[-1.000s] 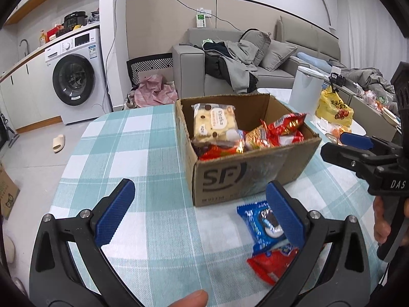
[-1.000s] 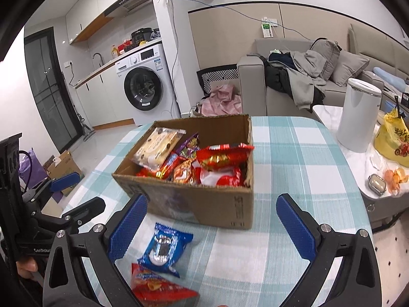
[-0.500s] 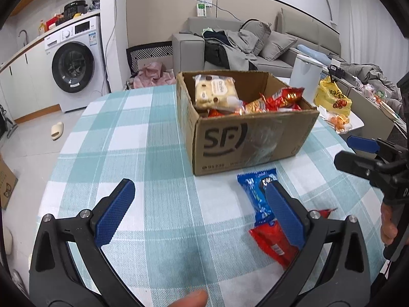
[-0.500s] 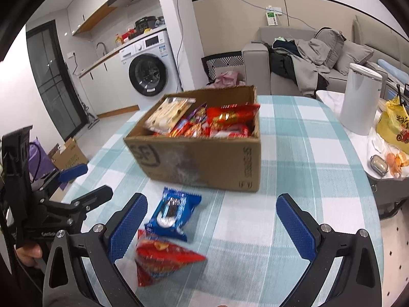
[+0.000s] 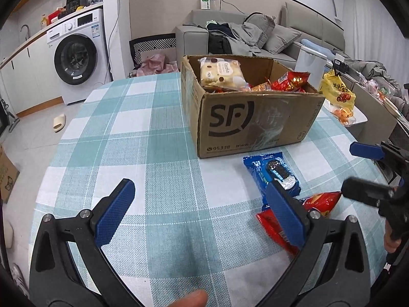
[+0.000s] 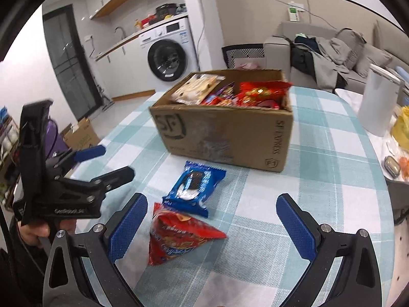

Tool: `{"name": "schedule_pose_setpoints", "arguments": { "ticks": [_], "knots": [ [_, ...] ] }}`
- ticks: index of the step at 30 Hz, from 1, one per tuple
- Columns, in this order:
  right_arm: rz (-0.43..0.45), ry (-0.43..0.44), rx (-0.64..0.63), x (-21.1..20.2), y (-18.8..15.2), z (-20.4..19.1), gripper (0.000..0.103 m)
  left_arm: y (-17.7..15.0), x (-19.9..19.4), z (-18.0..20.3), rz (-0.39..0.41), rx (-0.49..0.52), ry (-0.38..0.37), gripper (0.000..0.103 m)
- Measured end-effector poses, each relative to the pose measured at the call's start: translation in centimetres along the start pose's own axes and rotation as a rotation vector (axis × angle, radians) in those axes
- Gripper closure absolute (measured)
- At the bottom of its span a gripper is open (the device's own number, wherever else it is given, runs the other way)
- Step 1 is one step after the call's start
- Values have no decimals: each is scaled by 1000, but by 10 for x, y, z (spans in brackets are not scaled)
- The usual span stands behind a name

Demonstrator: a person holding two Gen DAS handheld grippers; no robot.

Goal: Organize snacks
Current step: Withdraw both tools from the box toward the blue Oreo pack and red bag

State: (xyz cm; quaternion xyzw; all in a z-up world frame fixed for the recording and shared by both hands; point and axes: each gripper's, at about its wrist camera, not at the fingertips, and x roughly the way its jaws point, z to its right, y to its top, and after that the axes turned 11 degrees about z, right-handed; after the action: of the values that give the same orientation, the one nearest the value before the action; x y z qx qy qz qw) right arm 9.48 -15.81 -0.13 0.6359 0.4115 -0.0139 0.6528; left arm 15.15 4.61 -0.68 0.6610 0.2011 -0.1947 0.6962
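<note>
A cardboard SF box point(image 5: 255, 117) point(image 6: 225, 130) full of snack packs stands on the checked table. In front of it lie a blue cookie pack point(image 5: 271, 174) point(image 6: 195, 188) and a red chip bag point(image 5: 319, 204) point(image 6: 179, 235). My left gripper point(image 5: 202, 215) is open and empty above the table, left of both packs; it also shows in the right wrist view point(image 6: 107, 162). My right gripper point(image 6: 212, 227) is open and empty, with the red bag between its fingers' span; it also shows in the left wrist view point(image 5: 358, 171).
The table has a teal checked cloth point(image 5: 153, 133). A white canister point(image 6: 378, 102) and a yellow bag point(image 5: 337, 94) sit on a side table at the right. A washing machine point(image 5: 76, 58) and a sofa point(image 5: 255, 35) stand beyond.
Both grippers have pulled back from the box toward the near table edge. The blue pack and red bag now lie further inside both views. Both stay open.
</note>
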Motion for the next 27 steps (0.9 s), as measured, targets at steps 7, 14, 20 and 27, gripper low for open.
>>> {"name": "schedule_pose_setpoints", "arguments": {
  "ticks": [7, 14, 20, 27],
  "knots": [
    [-82, 19, -56, 21, -16, -8, 0, -4, 8, -3, -15, -1, 7, 1],
    [-135, 38, -14, 38, -25, -5, 0, -5, 11, -8, -24, -16, 8, 1],
    [-171, 39, -7, 52, -30, -12, 0, -7, 13, -9, -30, -16, 7, 1],
    [-203, -10, -55, 64, -37, -14, 0, -9, 15, -8, -37, -14, 4, 1]
  ]
}}
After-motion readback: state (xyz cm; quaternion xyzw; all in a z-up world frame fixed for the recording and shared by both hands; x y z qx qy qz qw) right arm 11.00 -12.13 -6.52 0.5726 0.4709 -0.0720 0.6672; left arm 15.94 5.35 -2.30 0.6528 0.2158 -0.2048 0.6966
